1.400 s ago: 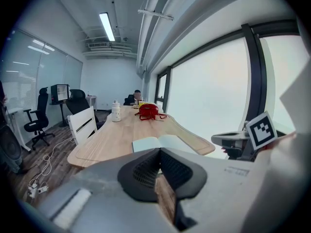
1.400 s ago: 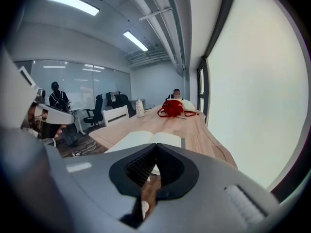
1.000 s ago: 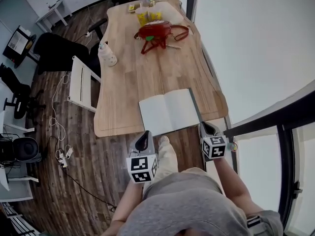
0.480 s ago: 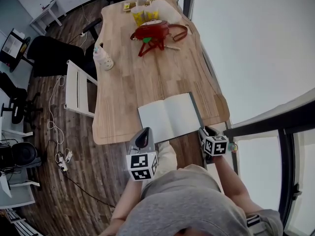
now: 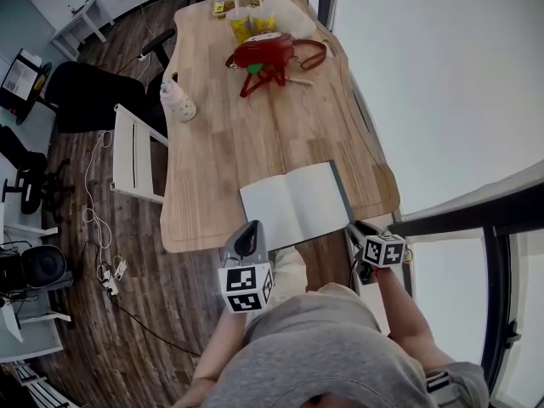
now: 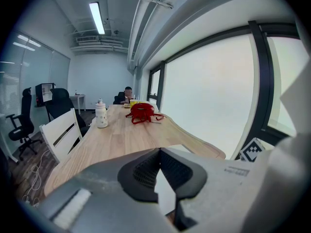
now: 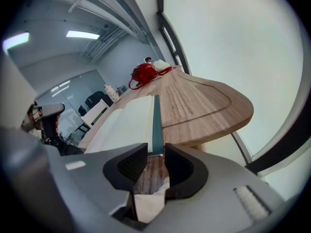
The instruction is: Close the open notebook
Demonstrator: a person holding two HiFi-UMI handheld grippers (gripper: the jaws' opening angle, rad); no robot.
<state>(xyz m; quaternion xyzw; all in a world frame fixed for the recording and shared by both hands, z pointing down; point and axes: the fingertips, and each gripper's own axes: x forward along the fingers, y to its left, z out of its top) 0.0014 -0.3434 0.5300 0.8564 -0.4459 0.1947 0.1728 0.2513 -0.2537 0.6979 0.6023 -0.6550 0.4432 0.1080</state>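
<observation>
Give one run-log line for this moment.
notebook: open on table | left hand-held gripper: shut | right hand-held gripper: jaws just opened, nothing between, aimed at notebook edge

Bare wooden table (image 5: 255,138) lies open mid-frame above the notebook (image 5: 293,204), with red bag (image 5: 263,53) and bottle (image 5: 177,100) nearer the top.

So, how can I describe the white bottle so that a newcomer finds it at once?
Start from the long wooden table. Near its left edge in the head view, beside the white chair, the white bottle stands upright and alone. The red bag is bright and slumped, the open notebook lies flat; only the bottle is pale and tall.
</observation>
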